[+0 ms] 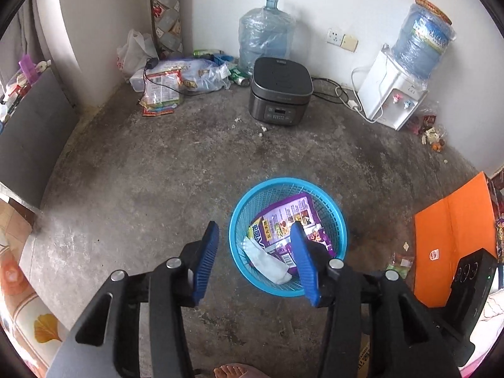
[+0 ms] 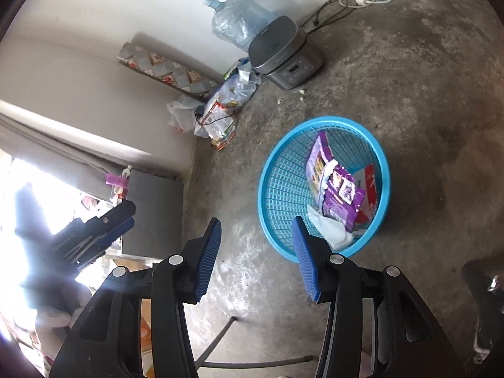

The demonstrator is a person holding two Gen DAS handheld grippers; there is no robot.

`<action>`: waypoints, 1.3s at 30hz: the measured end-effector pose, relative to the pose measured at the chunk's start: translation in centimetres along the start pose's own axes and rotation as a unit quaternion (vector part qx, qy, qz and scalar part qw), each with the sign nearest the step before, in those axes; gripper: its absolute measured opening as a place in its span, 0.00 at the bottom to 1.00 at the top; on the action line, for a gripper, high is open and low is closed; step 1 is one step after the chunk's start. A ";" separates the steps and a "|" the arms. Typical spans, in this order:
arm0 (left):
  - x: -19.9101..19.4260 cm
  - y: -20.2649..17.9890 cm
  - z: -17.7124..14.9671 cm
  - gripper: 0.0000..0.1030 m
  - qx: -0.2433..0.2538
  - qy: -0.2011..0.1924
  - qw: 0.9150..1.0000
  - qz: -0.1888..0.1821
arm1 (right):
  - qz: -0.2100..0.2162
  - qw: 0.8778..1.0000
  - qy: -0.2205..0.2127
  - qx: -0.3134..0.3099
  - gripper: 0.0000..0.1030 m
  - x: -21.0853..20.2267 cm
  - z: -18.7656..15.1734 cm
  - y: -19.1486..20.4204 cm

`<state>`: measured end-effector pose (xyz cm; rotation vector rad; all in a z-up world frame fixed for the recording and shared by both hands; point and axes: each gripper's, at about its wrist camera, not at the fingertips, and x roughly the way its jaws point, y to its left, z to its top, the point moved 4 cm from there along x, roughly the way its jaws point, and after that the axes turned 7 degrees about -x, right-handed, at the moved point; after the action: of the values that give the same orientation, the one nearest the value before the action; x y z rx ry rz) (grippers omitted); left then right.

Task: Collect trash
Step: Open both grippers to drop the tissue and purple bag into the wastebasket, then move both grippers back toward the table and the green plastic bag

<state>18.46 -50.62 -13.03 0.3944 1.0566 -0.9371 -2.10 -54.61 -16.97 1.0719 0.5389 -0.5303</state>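
Basket (image 1: pixel 249 208) of blue plastic mesh stands upright on the bare concrete floor (image 1: pixel 141 173), holding the collected trash: a purple snack wrapper (image 1: pixel 283 217) leaning against the inner wall, a crumpled white tissue (image 1: pixel 267 263) beside it at the bottom, and, in the right wrist view, a red and white packet (image 2: pixel 367 186) behind the wrapper. Left gripper (image 1: pixel 255 261) hangs above the near rim of the basket, pointing steeply down; its blue fingers (image 1: pixel 208 261) stand apart with nothing between them, the right one over the basket's opening and the left one over bare floor. Right gripper (image 2: pixel 256 258) is held just beside the basket, likewise with fingers (image 2: pixel 209 258) apart and empty, one fingertip overlapping the basket's near rim in the view. The left gripper also shows at the left edge of the right wrist view, against a bright window. Uncollected litter remains along the far wall: a heap of plastic bags and food packets (image 1: pixel 163 85) in the corner, and scattered wrappers (image 1: pixel 431 132) beside the white water dispenser (image 1: pixel 390 94). A dark rice cooker (image 1: pixel 280 91) sits on the floor between them, with a large water bottle (image 1: pixel 264 34) behind it. An orange box (image 1: pixel 453 239) lies to the right of the basket, small scraps near it.
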 end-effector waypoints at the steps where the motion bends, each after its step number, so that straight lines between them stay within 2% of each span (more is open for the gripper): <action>1: -1.1 0.4 0.1 0.46 0.000 -0.010 1.000 0.000 | -0.004 1.000 -0.003 -0.020 0.45 -0.3 0.0 1.0; 5: -6.1 1.9 0.1 0.49 -0.005 -0.047 0.999 -0.005 | -0.010 0.995 -0.024 -0.099 0.54 -2.0 0.1 5.1; 9: -12.0 3.6 -0.6 0.58 -0.013 -0.092 0.996 -0.008 | -0.008 0.984 -0.051 -0.170 0.63 -4.0 -0.2 9.1; 11: -15.1 4.5 -1.3 0.61 -0.015 -0.114 0.993 -0.007 | -0.005 0.978 -0.064 -0.197 0.71 -5.0 -0.5 10.9; 13: -18.2 5.5 -2.0 0.64 -0.016 -0.138 0.990 -0.003 | -0.003 0.970 -0.080 -0.231 0.76 -6.2 -1.1 12.8; 17: -24.3 7.8 -3.9 0.77 -0.020 -0.193 0.981 0.010 | -0.004 0.946 -0.121 -0.301 0.91 -8.5 -2.3 16.6; 19: -27.1 9.2 -5.2 0.84 -0.026 -0.218 0.975 0.017 | -0.006 0.935 -0.137 -0.327 0.92 -9.4 -3.2 18.3; 24: -32.7 13.3 -8.7 0.91 -0.066 -0.255 0.964 0.035 | 0.002 0.914 -0.154 -0.377 0.92 -10.5 -5.1 21.0; 27: -35.3 16.0 -10.9 0.92 -0.093 -0.272 0.956 0.049 | 0.010 0.902 -0.153 -0.403 0.92 -10.7 -6.4 22.4; 30: -37.8 18.7 -13.7 0.93 -0.123 -0.286 0.948 0.066 | 0.026 0.899 -0.140 -0.415 0.92 -10.6 -7.6 23.8; 34: -40.4 21.6 -17.4 0.93 -0.161 -0.304 0.935 0.084 | 0.061 0.900 -0.106 -0.417 0.92 -10.1 -8.8 25.3; 39: -43.2 25.0 -21.9 0.93 -0.198 -0.314 0.922 0.112 | 0.111 0.910 -0.024 -0.398 0.92 -9.0 -10.6 26.5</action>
<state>19.07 -1.49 10.69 -0.1256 0.5670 -0.5587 6.54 -33.53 2.47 0.3251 0.5111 -0.0995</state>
